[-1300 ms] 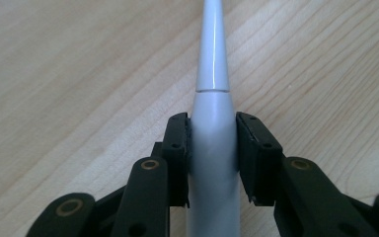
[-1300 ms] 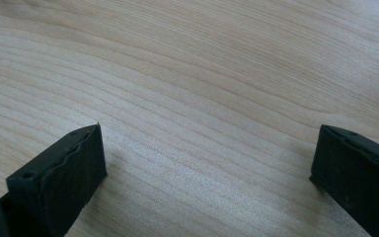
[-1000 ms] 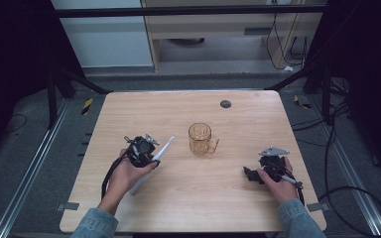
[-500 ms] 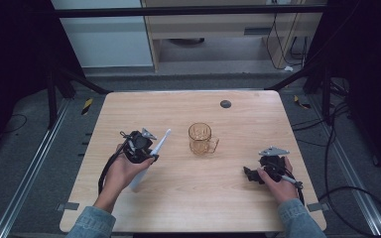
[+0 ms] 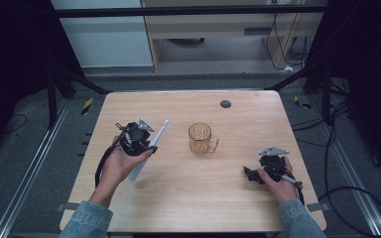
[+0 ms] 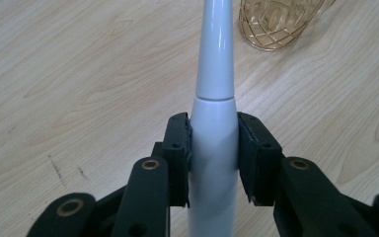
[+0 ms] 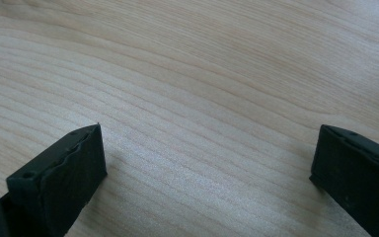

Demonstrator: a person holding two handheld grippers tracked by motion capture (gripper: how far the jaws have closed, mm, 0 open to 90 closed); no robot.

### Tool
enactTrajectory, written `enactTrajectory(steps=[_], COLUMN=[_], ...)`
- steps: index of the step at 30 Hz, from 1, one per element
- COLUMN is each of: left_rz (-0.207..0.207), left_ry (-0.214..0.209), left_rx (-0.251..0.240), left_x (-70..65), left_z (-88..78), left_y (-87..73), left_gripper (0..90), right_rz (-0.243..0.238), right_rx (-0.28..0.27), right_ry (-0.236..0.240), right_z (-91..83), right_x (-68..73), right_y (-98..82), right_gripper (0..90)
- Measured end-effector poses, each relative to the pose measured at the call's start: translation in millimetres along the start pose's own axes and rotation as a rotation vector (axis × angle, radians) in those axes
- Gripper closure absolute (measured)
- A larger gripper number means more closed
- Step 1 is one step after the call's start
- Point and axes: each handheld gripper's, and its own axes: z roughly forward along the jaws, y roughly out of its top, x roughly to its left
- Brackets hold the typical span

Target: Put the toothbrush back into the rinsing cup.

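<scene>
Your left tongs (image 5: pixel 149 144) are clamped on the white electric toothbrush (image 5: pixel 151 147), pads squeezing its thick handle from both sides. It's left of center in the high view, long axis running diagonally from lower left to upper right, with the narrow brush end aimed at the upper right, roughly toward the gold wire mug (image 5: pixel 201 138). Your right tongs (image 5: pixel 250 173) sit wide open at lower right, low over bare tabletop (image 5: pixel 188 198), holding nothing.

Pale wooden table (image 5: pixel 188 198); glass mug (image 5: pixel 201 138) standing mid-top (gold-lined), dark round disc (image 5: pixel 225 103) near far edge.
</scene>
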Motion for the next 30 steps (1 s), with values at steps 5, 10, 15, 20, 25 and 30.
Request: enactTrajectory(steps=[5, 10, 15, 20, 25, 30], left_rz=[-0.001, 0.001, 0.013, 0.012, 0.018, 0.033], left_ry=[-0.003, -0.004, 0.006, 0.001, 0.004, 0.015], left_rx=[-0.014, -0.032, -0.038, -0.053, -0.064, -0.085], left_x=[1.5, 1.7, 1.2, -4.6, -11.8, -15.6], left_z=[-0.2, -0.5, 0.4, 0.9, -2.5, -8.6], left_y=[5.5, 10.6, 19.9, 27.7, 35.3, 44.8], left_gripper=[67.6, 67.6, 67.6, 67.6, 67.6, 67.6], right_rz=[-0.001, 0.007, 0.016, 0.015, 0.009, 0.006], right_rx=[0.0, 0.002, 0.002, 0.001, 0.001, 0.001], right_ry=[0.0, -0.012, -0.014, -0.012, -0.014, -0.012], right_z=[0.1, 1.5, 3.2, 3.3, 3.3, 3.3], right_x=[-0.1, 1.7, 4.9, 5.1, 4.7, 4.4], right_y=[0.1, 1.3, 3.2, 3.3, 3.0, 3.0], right_gripper=[0.3, 0.3, 0.3, 0.3, 0.3, 0.3])
